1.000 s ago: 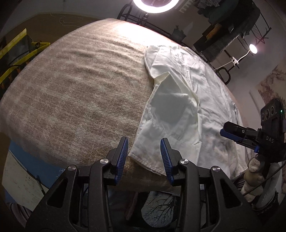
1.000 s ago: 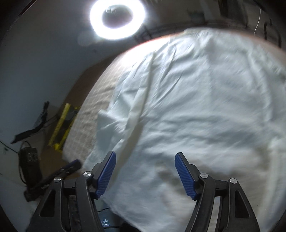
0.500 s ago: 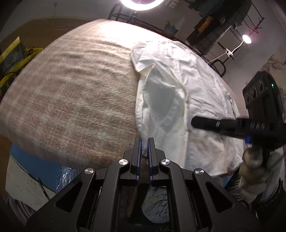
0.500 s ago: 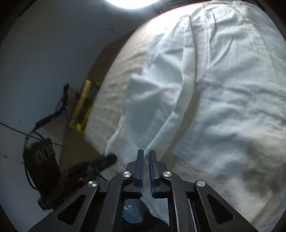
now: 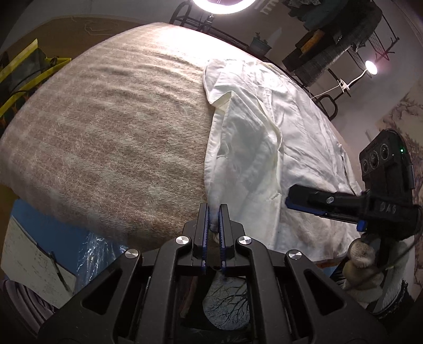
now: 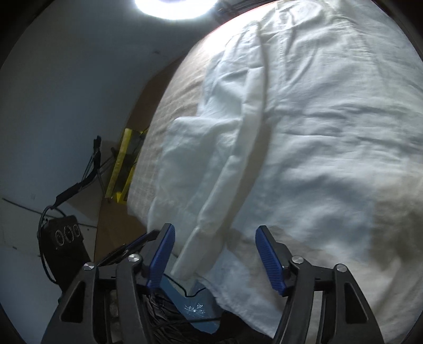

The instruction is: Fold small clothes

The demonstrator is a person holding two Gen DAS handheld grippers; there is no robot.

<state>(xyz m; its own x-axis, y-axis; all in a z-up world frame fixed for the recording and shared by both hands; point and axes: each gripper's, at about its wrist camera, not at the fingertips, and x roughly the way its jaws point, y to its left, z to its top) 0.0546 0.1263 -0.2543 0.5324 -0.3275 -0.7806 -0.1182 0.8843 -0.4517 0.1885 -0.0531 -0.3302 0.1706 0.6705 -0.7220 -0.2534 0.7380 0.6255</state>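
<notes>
A white shirt (image 5: 277,137) lies spread on a beige blanket (image 5: 111,127), with one sleeve folded along its left side. My left gripper (image 5: 213,225) is shut on the shirt's near left hem corner at the blanket's front edge. My right gripper (image 6: 214,254) is open, its blue pads on either side of the folded sleeve end (image 6: 195,254) at the shirt's (image 6: 304,137) near edge. The right gripper also shows in the left wrist view (image 5: 312,201), low over the shirt's near hem.
The blanket's front edge (image 5: 79,219) drops to a blue surface and papers (image 5: 37,267). A ring light (image 5: 224,2) and racks (image 5: 330,47) stand behind. Yellow-edged gear (image 6: 124,164) and cables (image 6: 79,185) lie on the floor at left.
My right gripper has opened from shut and now straddles the sleeve end. My left gripper stays shut on the hem corner, having closed on it within the last second.
</notes>
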